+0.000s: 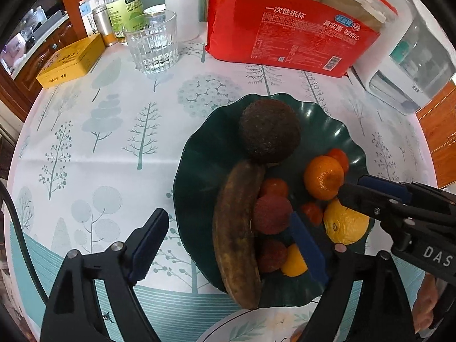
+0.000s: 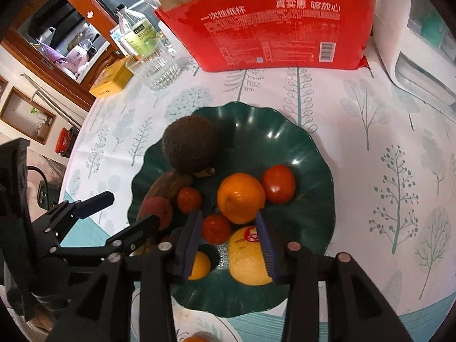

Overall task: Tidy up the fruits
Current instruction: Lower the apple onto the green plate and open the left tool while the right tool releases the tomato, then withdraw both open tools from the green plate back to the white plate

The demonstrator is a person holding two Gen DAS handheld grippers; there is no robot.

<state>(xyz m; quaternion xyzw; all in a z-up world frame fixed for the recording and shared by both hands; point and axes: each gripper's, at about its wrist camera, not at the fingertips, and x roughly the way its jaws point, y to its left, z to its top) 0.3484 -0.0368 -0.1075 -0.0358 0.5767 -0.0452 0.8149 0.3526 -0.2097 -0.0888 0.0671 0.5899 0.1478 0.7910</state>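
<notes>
Lifting both empty grippers straight up, left gripper (image 1: 228,245) wide, right gripper (image 2: 230,228) narrow, avoids nudging fruit in green plate (image 2: 285,131).

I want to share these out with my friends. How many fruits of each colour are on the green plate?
Brown fruits: 2
Bumpy dark red fruits: 2
Yellow fruits: 2
Big orange fruit: 1
Small red-orange fruits: 3
Total: 10
</notes>
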